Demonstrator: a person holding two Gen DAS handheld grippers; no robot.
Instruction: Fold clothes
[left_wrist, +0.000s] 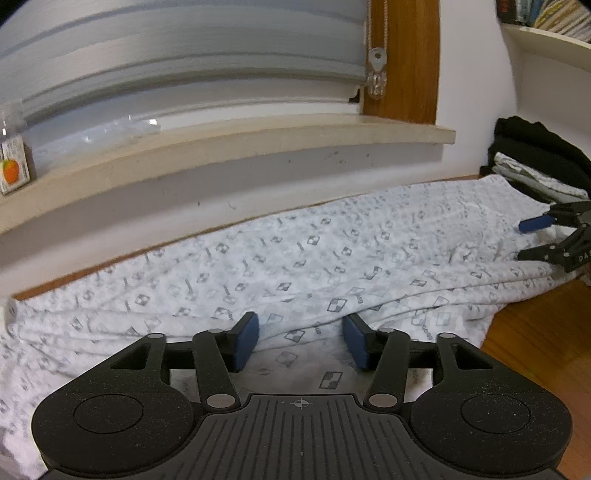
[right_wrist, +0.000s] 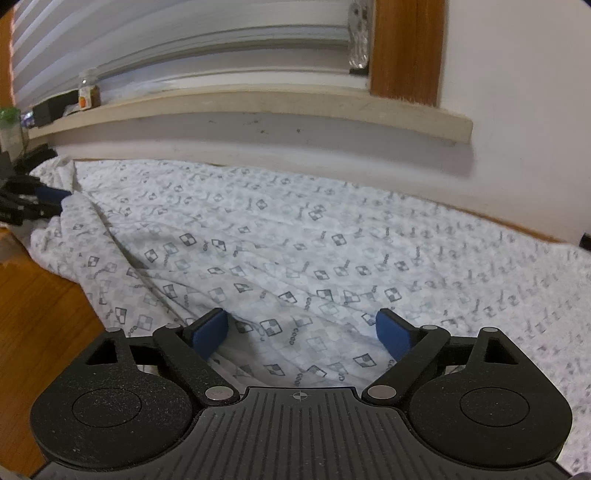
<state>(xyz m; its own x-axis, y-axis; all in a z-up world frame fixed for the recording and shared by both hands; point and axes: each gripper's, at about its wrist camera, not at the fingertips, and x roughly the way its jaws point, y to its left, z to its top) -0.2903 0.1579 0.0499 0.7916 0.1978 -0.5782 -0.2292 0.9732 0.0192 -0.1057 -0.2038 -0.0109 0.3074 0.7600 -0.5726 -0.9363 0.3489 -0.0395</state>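
Left gripper (left_wrist: 301, 341) stands partly open, its blue pads (left_wrist: 246, 341) clear of the patterned white garment (left_wrist: 295, 258) spread beneath. Right gripper (right_wrist: 301, 332) stands wide, gripping nothing; cloth bunches between its fingers on the wooden table (right_wrist: 40, 314).

Your garment: one white printed cloth (left_wrist: 332, 251), spread flat.
You have it lying long along the wooden table under the window sill, grey checker-square print facing up, creased in shallow ridges, its near edge bunched and draped toward the table's front edge.
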